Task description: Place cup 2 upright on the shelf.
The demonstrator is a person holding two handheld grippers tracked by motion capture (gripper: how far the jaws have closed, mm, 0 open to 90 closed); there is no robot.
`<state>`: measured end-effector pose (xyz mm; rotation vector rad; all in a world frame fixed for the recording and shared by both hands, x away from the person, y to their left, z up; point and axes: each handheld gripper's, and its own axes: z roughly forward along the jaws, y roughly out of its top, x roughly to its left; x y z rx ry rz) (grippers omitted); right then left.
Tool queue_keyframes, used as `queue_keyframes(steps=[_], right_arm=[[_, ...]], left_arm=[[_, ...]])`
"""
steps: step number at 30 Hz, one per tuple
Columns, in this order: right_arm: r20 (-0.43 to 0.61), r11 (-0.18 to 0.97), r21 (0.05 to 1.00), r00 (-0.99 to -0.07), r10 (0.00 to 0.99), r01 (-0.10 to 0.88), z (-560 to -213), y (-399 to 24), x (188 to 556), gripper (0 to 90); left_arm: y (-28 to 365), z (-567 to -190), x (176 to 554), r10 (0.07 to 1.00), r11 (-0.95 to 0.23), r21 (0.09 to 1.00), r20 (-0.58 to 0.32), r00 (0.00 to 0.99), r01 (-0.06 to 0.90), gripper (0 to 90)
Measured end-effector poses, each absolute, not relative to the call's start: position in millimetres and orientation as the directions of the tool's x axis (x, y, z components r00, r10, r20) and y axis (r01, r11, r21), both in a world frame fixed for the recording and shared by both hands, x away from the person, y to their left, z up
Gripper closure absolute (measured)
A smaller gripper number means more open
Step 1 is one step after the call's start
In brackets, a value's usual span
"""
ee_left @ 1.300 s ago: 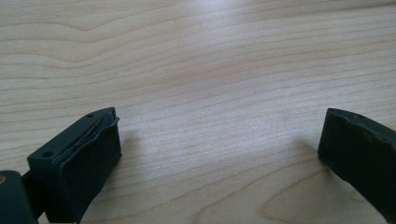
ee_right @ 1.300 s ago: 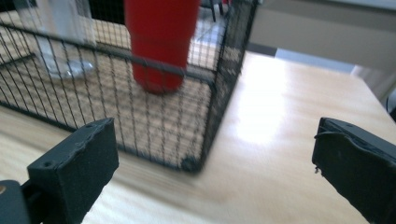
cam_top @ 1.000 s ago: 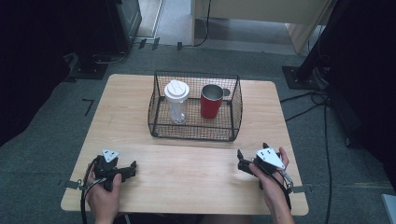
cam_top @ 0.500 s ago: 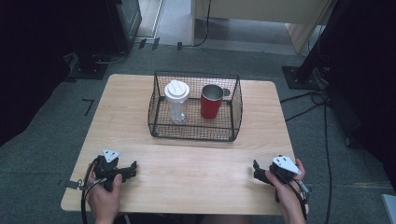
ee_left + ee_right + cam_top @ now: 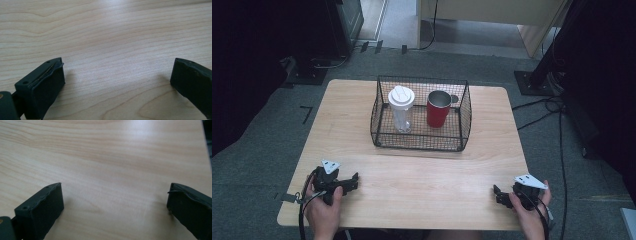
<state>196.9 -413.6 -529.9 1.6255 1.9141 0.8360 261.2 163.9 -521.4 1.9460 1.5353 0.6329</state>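
Pale, smooth-grained wooden bench [image 5: 362,125] carrying a black wire-mesh basket [image 5: 464,112], with a clear white-lidded tumbler [image 5: 401,107] and a red metal-rimmed mug [image 5: 438,108] upright inside, side by side. Left gripper [image 5: 353,181] and right gripper [image 5: 497,195] low at the near edge, well apart from the basket, fingers [image 5: 42,87] spread wide, holding nothing. Mug handle blurred behind mesh.
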Motion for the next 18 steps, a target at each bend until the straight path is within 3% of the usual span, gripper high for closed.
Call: queue_keyframes(steps=[18], right_arm=[[0.026,0.083,0.718,-0.145,0.989,0.691,-530.0,-414.2,193.7,0.0]], left_arm=[[164.0,-521.3,261.4,0.974,-0.174,0.691,0.014,0.227,0.701,0.0]])
